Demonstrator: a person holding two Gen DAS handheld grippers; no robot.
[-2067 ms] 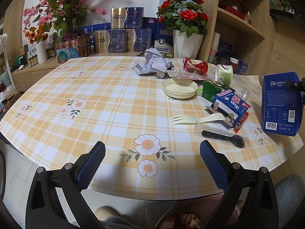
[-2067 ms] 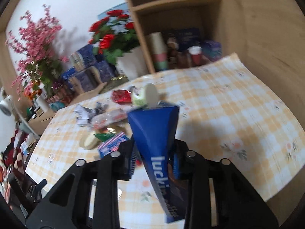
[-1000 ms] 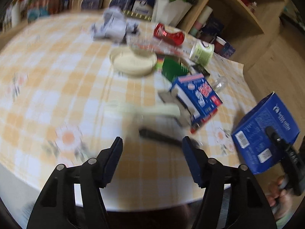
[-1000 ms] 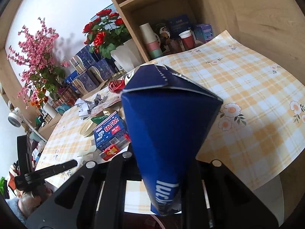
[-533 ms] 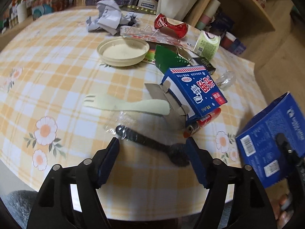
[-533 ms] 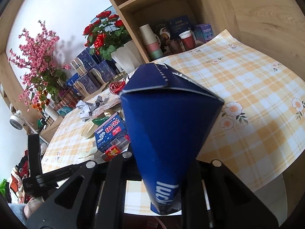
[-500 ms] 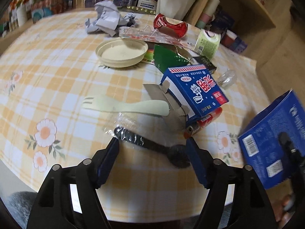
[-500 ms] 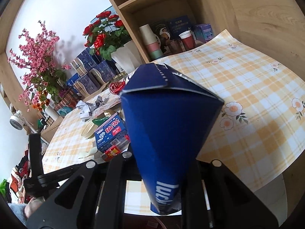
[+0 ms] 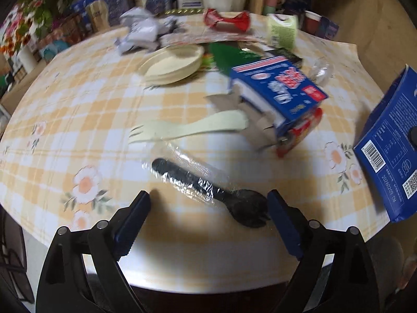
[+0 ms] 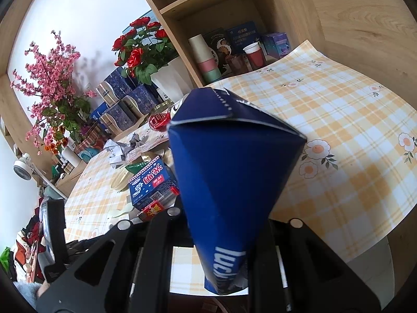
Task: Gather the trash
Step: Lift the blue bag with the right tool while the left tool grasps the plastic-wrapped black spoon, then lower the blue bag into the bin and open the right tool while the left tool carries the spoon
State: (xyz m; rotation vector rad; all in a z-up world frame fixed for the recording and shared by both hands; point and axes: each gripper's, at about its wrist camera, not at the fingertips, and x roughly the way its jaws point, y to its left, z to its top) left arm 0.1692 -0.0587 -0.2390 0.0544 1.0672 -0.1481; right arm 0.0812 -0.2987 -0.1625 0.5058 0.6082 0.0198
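Observation:
My left gripper (image 9: 208, 208) is open, low over the table's front edge, its fingers on either side of a black plastic spoon in a clear wrapper (image 9: 208, 187). Behind it lie a pale green fork (image 9: 187, 129), an opened blue and red carton (image 9: 281, 94), a cream plate (image 9: 172, 62), crumpled paper (image 9: 140, 34), a crushed red can (image 9: 226, 20) and a green roll (image 9: 282, 30). My right gripper (image 10: 219, 237) is shut on a dark blue coffee box (image 10: 232, 172), held off the table's right edge; the box also shows in the left wrist view (image 9: 391, 156).
The round table has a yellow checked cloth (image 9: 78, 104). Flower pots, gift boxes and a wooden shelf with cups (image 10: 206, 57) stand behind it. A fan (image 10: 22, 168) and clutter sit at the far left.
My left gripper has moved forward and down, so the wrapped black spoon now lies between its fingers. The right gripper holds the blue box almost still.

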